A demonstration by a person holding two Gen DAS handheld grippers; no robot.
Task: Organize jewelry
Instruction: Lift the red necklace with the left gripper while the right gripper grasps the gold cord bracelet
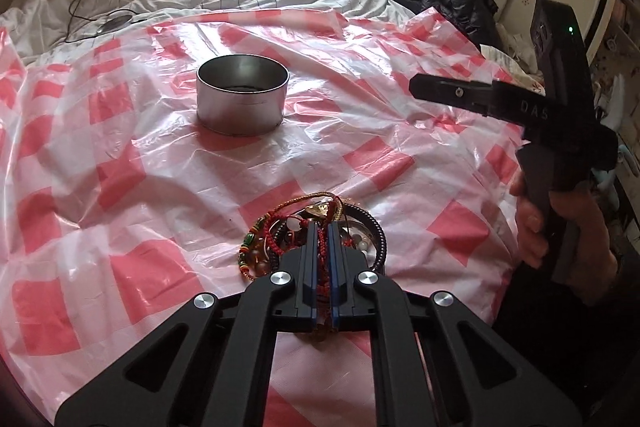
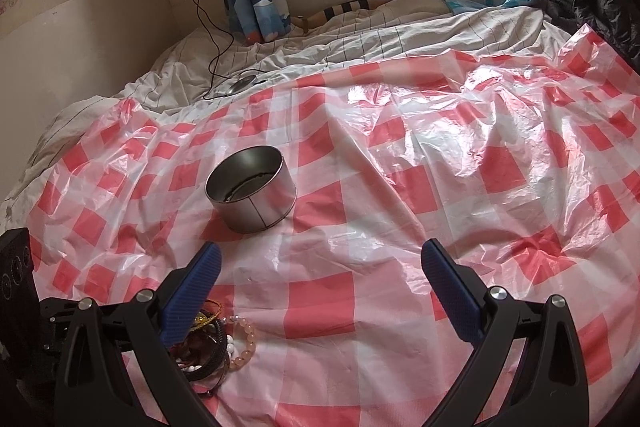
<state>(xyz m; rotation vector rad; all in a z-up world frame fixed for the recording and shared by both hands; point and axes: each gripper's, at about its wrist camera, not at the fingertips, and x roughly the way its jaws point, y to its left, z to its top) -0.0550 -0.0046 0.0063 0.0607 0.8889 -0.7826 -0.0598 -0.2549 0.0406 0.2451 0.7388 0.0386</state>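
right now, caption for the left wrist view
Left gripper shut on a red cord bracelet atop the jewelry pile; metal tin beyond.

The left gripper (image 1: 324, 251), black with blue pads, has its jaws pressed nearly together near the viewer. The right gripper (image 2: 320, 267) hovers, jaws spread wide, gripped by a bare hand (image 1: 532, 227).

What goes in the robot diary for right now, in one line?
left tool: shut on red cord bracelet | right tool: open, holding nothing | tin: apart from bracelet pile
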